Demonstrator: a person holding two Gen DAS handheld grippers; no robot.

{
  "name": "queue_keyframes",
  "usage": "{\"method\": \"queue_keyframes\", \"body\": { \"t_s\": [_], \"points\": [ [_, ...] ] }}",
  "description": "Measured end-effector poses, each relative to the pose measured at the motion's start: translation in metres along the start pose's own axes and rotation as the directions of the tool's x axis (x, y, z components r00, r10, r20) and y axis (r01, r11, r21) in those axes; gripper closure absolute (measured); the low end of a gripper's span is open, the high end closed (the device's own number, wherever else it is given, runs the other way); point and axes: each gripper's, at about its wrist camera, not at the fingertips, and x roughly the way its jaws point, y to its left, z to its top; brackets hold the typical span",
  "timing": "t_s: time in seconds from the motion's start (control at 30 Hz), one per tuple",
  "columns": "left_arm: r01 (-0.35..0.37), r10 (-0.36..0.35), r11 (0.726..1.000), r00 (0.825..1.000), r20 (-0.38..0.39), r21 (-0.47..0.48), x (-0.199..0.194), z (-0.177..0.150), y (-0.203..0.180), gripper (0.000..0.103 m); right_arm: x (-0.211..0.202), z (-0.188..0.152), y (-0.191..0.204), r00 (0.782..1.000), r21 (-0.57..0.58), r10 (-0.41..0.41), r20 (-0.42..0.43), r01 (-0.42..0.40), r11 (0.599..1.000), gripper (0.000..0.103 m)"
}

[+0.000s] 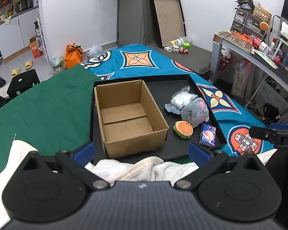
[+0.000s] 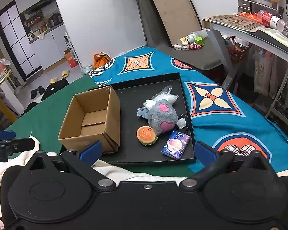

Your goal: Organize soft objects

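Black shallow tray (image 1: 205,88) at frame centre holds an open corrugated cardboard box (image 1: 128,115), empty. Right of it: fuzzy grey plush (image 1: 194,112), round burger toy (image 1: 183,129), crinkly clear bag (image 1: 182,98), glossy tissue pack (image 1: 207,135). Left gripper (image 1: 142,150) and right gripper (image 2: 147,150) both gape wide, holding nothing. A beaded item behind the plush is hard to make out.

Matt brown corrugated cardboard box (image 1: 128,115) on a matt black tray (image 1: 174,151); grey mouse toy (image 2: 162,117) fuzzy plush, burger toy (image 2: 146,135) soft and smooth, tissue pack (image 2: 175,144) glossy plastic wrap, bag (image 1: 182,97) crinkled clear plastic, white blanket (image 1: 128,167) fleecy cloth.
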Motion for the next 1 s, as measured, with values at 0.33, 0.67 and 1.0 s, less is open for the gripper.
{"method": "queue_keyframes", "body": {
  "t_s": [0.33, 0.67, 1.0],
  "points": [
    [0.010, -0.010, 1.000, 1.000, 0.001, 0.006, -0.0007, -0.0036, -0.0033, 0.000, -0.0018, -0.0016, 0.0025, 1.000, -0.001, -0.007, 0.006, 0.007, 1.000, 0.000],
    [0.017, -0.017, 1.000, 1.000, -0.005, 0.009, -0.0009, -0.0029, -0.0064, 0.000, -0.0020, -0.0023, 0.0037, 1.000, -0.003, -0.006, -0.001, 0.006, 1.000, 0.000],
    [0.013, -0.013, 1.000, 1.000, -0.003, 0.003, -0.0020, -0.0043, -0.0052, 0.000, -0.0046, -0.0032, 0.0066, 1.000, -0.011, -0.010, 0.001, 0.010, 1.000, 0.000]
  ]
}}
